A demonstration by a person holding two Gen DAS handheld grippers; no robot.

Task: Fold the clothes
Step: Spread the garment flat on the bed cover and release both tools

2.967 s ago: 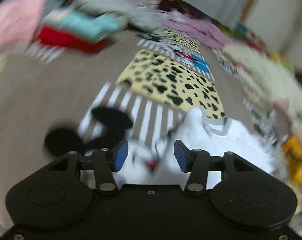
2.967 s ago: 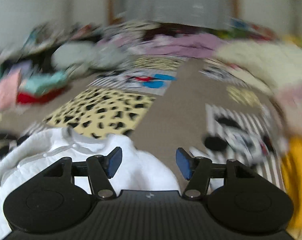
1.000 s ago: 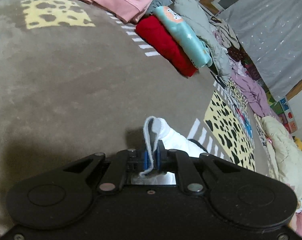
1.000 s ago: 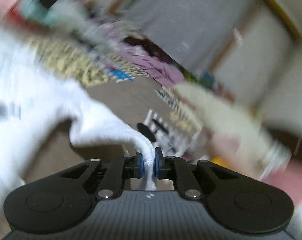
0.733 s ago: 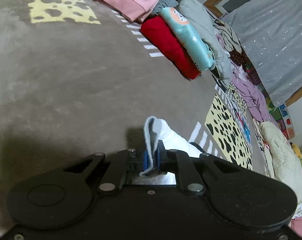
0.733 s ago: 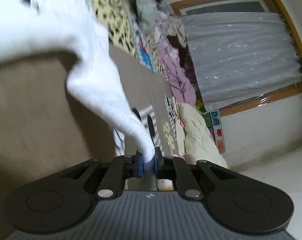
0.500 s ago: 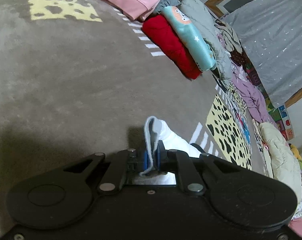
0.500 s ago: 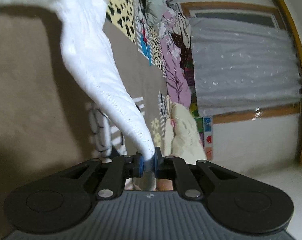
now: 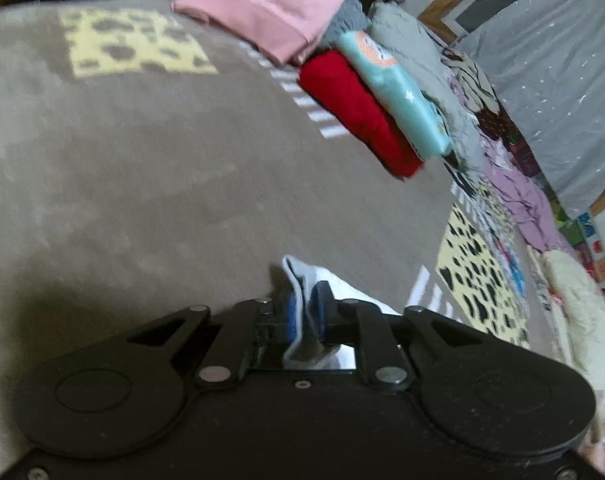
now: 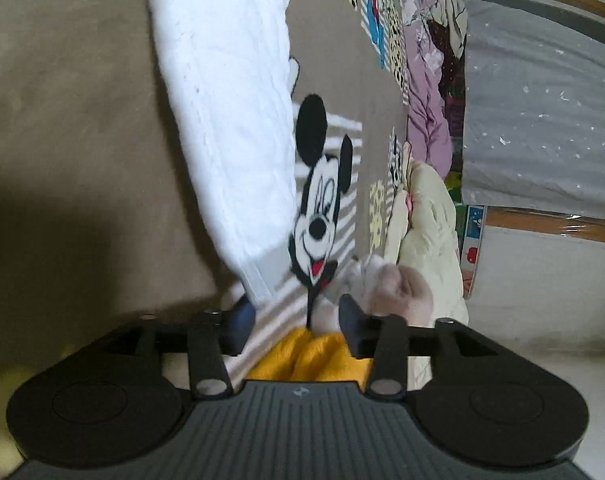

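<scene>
A white knitted garment (image 10: 230,112) lies stretched on the brown carpet (image 10: 62,80); its cuff end reaches my right gripper's left finger. My right gripper (image 10: 292,320) is open, with the cuff lying loose beside its left pad. My left gripper (image 9: 304,312) is shut on another edge of the white garment (image 9: 298,280), held low over the carpet (image 9: 142,180); most of the garment is hidden behind the gripper body.
A stack of folded clothes, red (image 9: 358,116), teal (image 9: 394,92) and pink (image 9: 266,4), lies at the carpet's far side. A Mickey Mouse print (image 10: 318,208) is on the carpet. A yellow garment (image 10: 314,356) and a cream quilt (image 10: 426,216) lie ahead on the right.
My right gripper has opened and let go of the white cuff, which has dropped flat onto the carpet. My left gripper stays shut on its edge and has shifted slightly.
</scene>
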